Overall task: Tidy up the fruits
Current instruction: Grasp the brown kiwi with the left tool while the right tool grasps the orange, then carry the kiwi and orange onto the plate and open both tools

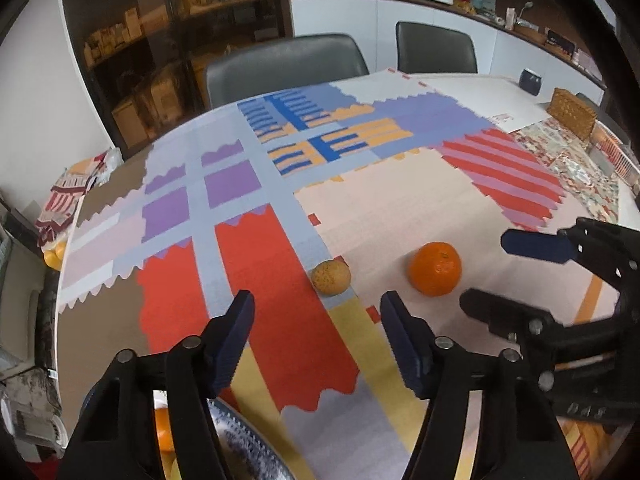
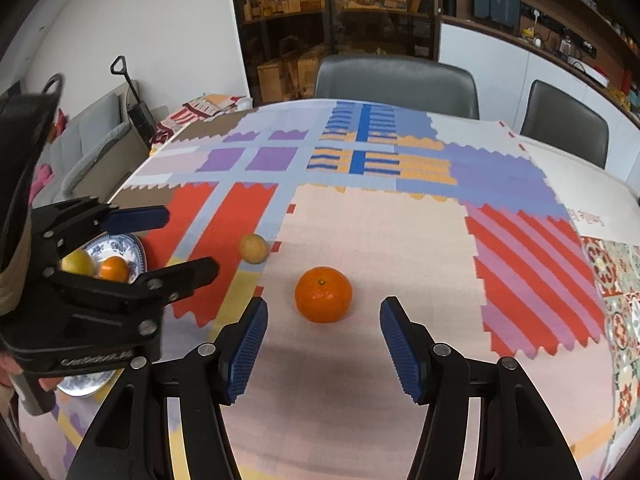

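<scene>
Orange (image 2: 323, 294) sat on the cloth (image 2: 380, 240) just ahead of the right gripper (image 2: 324, 344), jaws wide and empty; left gripper (image 1: 316, 336) gaped near the yellowish fruit (image 1: 331, 277).

matt woven cloth (image 2: 380, 240) covers the tabletop. the orange (image 2: 323, 294) looks glossy and dimpled. the plate (image 2: 134, 250) is glazed ceramic.

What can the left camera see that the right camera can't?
Only the left camera shows the woven basket and dark mug far across the table. Only the right camera clearly shows the blue plate holding a yellow fruit and a small orange. Both show the big orange, the speckled yellow fruit, and both open tongs, left and right.
</scene>
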{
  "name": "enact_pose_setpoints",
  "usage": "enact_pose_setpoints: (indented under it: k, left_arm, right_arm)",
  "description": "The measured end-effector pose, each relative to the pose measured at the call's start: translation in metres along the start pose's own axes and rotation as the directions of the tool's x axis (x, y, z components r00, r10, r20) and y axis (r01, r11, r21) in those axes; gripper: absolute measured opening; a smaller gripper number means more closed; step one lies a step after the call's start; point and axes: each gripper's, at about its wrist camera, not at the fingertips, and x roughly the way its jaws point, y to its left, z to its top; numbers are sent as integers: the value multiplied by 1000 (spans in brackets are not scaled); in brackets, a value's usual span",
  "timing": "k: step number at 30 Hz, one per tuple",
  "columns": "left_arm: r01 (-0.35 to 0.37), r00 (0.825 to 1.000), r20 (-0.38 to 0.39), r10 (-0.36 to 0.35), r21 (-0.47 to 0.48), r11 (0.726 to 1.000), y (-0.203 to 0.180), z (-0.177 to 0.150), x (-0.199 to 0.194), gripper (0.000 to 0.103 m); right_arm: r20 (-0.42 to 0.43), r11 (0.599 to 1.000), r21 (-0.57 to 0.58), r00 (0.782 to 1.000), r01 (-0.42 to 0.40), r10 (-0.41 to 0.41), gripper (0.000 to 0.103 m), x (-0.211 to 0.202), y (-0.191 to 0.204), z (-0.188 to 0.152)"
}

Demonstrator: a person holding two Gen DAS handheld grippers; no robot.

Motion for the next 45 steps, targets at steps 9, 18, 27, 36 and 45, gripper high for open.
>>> enact_pose_setpoints:
  k: [9, 18, 27, 36, 45]
  left_arm:
    - [20, 997, -74, -22, -32, 999, 2, 9, 31, 52]
    - [37, 994, -105, -44, -69, 997, 2, 14, 48, 37]
    - [30, 994, -103, -34, -41, 999, -7, 13, 46, 28]
    - [-7, 1000, -23, 7, -27, 1000, -18, -2, -2, 28]
    - [-4, 999, 43, 9, -107, 994, -20, -23, -53, 28]
  right_arm:
    - [-41, 999, 17, 999, -31, 32, 56, 29, -7, 0]
    - [-67, 998, 21, 996, -63, 65, 44, 48, -11, 4]
    - [-45, 997, 33, 996, -74, 76, 41, 45, -15, 0]
    - [6, 995, 45, 996, -88, 87, 41, 16, -17, -3]
    - [66, 994, 23, 992, -108, 106, 41, -26, -4, -7]
